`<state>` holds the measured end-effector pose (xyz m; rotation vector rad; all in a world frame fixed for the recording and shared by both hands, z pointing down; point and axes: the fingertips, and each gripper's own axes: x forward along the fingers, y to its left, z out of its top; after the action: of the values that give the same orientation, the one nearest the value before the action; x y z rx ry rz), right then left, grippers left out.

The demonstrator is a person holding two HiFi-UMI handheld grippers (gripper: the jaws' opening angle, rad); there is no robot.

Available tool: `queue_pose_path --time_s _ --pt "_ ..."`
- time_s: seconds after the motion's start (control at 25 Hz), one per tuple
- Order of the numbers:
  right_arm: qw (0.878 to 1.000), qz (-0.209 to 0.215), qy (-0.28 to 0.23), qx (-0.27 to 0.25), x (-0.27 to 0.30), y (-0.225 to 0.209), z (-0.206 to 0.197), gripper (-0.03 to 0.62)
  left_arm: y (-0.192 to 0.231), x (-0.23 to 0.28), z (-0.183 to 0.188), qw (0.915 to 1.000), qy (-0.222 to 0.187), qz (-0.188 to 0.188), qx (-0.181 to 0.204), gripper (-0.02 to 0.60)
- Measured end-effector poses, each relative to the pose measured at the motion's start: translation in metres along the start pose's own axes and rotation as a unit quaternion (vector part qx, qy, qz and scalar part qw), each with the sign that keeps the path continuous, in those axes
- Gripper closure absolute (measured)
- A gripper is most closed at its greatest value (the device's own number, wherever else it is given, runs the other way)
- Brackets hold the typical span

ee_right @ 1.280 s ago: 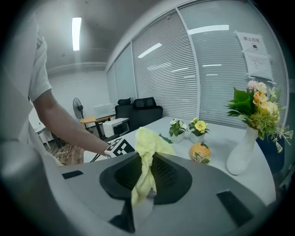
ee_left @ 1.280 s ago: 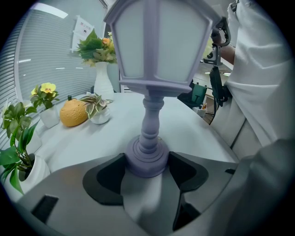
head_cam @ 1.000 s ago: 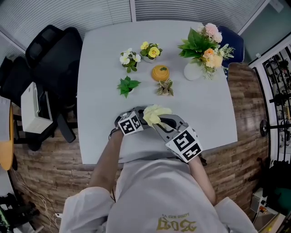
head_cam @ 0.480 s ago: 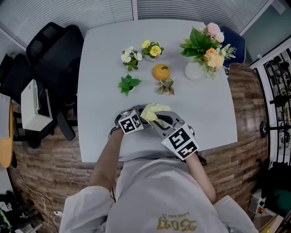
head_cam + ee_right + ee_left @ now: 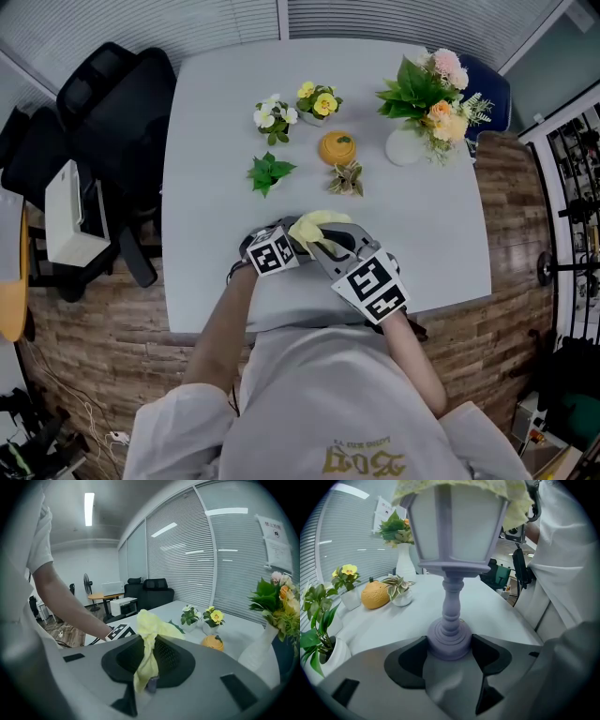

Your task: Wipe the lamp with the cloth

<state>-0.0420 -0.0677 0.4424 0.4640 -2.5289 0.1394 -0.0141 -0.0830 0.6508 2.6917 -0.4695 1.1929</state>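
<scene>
One: Item, left tool (image 5: 450, 652). State?

Two: Jaws closed against the round foot of the lamp (image 5: 457, 527), one pad on each side, both touching. Lamp stands upright on the desk (image 5: 206, 122), near the front edge, close to the person.

One: Item, right tool (image 5: 149, 665).

Two: Pinching the cloth (image 5: 149, 620): yellow, with one bunched fold between the jaws. In the left gripper view the rest drapes over the top of the lamp's shade.

One: Relation, cloth to lamp?

Two: Lamp's long axis is vertical, with the foot low in the left tool, then the stem, then the shade above. Cloth and right tool lie at the upper end, reaching in from the person's right. Right tool is nearer the surface to be wiped. Left tool serves as the clamp.

One: Judgement, next move?

Two: Probably strokes down or around the shade panels. Stem and foot look untouched by the cloth. If the clamp on the foot loosens, the tall lamp may tip.

One: Other stock?

Two: Orange gourd (image 5: 337, 147), small potted plants (image 5: 269, 173), vase of flowers (image 5: 422, 98). All well apart from the lamp, toward the far side.
</scene>
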Motion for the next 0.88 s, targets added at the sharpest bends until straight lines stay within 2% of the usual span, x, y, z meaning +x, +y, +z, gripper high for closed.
queue_pose_path --time_s 0.6,0.76,0.88 --pt "1.0 -0.016 -0.003 0.007 0.016 -0.016 0.007 0.525 0.0 -0.002 0.001 1.0 0.0 0.001 0.001 0.276" --pt "1.0 -0.012 -0.006 0.021 0.02 -0.022 0.006 0.525 -0.001 -0.002 0.0 1.0 0.0 0.001 0.002 0.276" --pt "0.998 -0.001 -0.019 0.055 0.022 -0.027 0.007 0.525 -0.001 -0.002 0.0 1.0 0.0 0.001 0.002 0.276"
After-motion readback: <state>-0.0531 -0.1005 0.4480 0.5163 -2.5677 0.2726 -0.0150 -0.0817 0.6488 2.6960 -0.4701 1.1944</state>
